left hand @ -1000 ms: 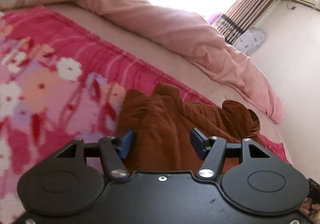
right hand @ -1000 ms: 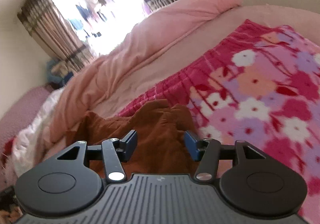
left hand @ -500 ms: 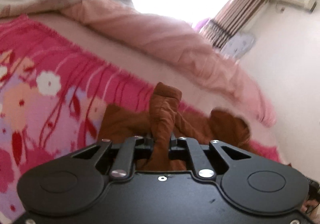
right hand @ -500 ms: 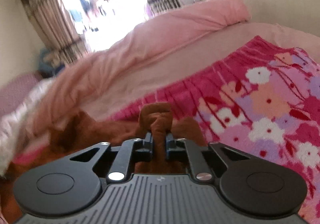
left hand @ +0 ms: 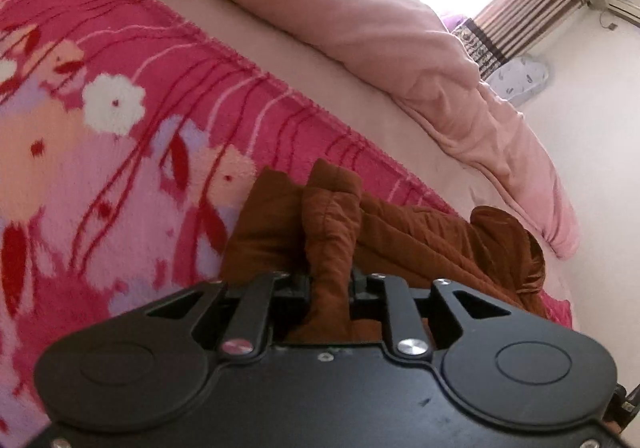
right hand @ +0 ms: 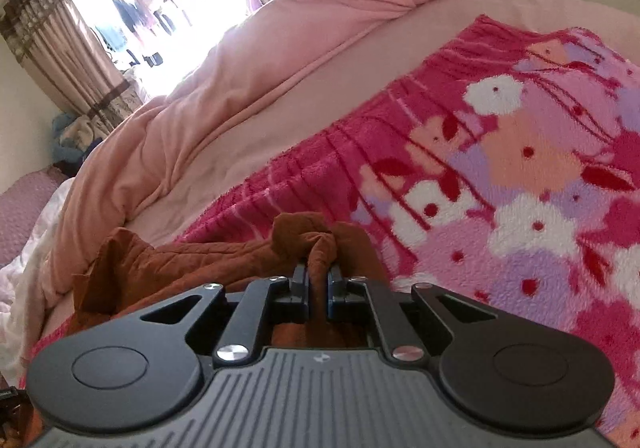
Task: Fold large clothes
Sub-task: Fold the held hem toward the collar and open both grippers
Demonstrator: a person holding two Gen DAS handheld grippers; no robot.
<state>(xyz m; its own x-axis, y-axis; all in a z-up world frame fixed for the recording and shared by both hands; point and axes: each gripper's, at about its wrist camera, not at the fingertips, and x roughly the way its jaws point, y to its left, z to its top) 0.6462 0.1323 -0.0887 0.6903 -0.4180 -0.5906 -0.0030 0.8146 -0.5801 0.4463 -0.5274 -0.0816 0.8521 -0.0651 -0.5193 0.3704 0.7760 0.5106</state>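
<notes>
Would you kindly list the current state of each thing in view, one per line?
Left gripper: shut on a bunched fold of the garment.
Right gripper: shut on another pinched fold.
Rust-brown quilted garment: crumpled, unfolded, gripped at two spots.
Pink floral fleece blanket: spread flat under the garment.
Pale pink duvet: heaped along the bed's far side.
Striped brown curtains: drawn open.

Rust-brown garment (left hand: 328, 224), pink floral blanket (left hand: 100, 152), pale pink duvet (right hand: 224, 88)

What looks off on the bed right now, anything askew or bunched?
Only the brown garment: it lies crumpled on the floral blanket, not flat. The left gripper and right gripper each pinch a bunched fold of it. Nothing looks spilled or damaged.
</notes>
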